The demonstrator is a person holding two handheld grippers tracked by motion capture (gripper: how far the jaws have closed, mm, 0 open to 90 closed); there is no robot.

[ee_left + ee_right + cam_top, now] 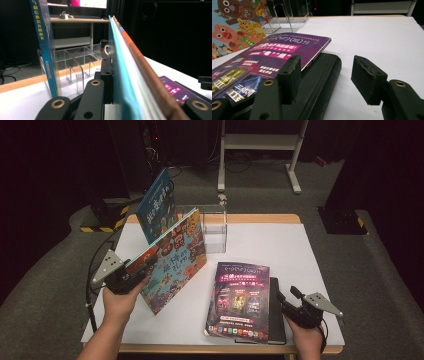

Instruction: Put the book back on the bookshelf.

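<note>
My left gripper (137, 272) is shut on the lower left edge of a colourful animal picture book (175, 257) and holds it tilted up off the table. In the left gripper view the picture book (130, 62) runs edge-on between the jaws of that gripper (147, 100). A blue book (157, 205) stands leaning in a clear rack (212, 227). A purple magazine (240, 300) lies flat on a black book (276, 312). My right gripper (292, 307) is open; in its own view the gripper (328, 75) straddles the black book's (322, 72) right edge, with nothing gripped.
The white table (290, 245) has bare room at its right and far side. A white metal stand (260, 142) is on the floor behind it. Yellow-black striped blocks (107, 222) sit on the floor at the far left.
</note>
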